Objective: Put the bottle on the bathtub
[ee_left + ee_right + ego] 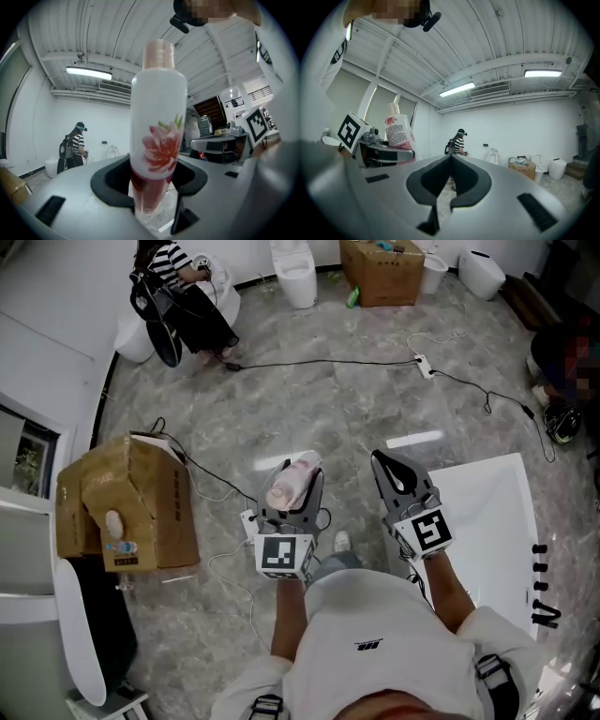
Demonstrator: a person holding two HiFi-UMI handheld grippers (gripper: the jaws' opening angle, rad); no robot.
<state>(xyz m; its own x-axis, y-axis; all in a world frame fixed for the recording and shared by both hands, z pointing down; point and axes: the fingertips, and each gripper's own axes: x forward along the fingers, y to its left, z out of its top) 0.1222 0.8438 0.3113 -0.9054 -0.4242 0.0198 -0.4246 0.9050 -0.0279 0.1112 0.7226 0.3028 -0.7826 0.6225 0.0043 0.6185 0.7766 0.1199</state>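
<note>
Above grey floor, left tongs point level, clamping bottle.

- Bottle: in the head view, part of its body is hidden between the jaws of the left hand-held gripper. In the left gripper view we lose its lower end behind the gripper's body. We cannot read its label print in the right gripper view.
- Bathtub: the person's right arm hides its near end. The dark items at its right side are too small for us to tell.
- Cardboard box: cut by the top edge, contents unclear.
- Green thing beside it: too small to name.
- Second person: mostly cut off at the right edge.
</note>
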